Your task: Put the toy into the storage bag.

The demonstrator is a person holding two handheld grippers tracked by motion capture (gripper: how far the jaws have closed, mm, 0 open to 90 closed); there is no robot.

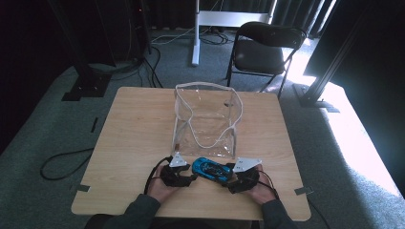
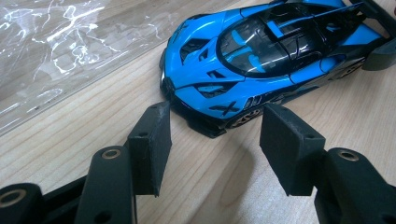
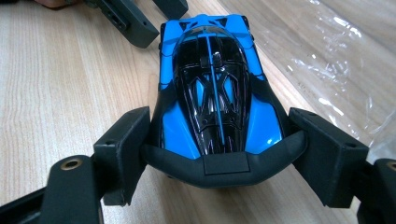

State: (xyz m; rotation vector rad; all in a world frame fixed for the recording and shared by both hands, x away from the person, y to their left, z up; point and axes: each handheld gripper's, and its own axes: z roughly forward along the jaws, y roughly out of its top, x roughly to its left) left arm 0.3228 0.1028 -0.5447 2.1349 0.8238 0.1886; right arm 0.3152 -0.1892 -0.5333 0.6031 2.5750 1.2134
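We straddle the tail of the blue toy car (image 3: 212,98), just in front of the clear bag (image 1: 205,119), with the right gripper (image 3: 219,154), its jaws against the rear wing; squeeze evenly. The left gripper (image 2: 212,144), jaws spread empty, waits at the car's nose.

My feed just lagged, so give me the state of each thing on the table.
Toy car: upright on its wheels, rear between the right gripper's fingers.
Clear bag: standing open, nothing inside.
Right gripper: fingers at the car's rear wing ends.
Left gripper: open at the car's nose.
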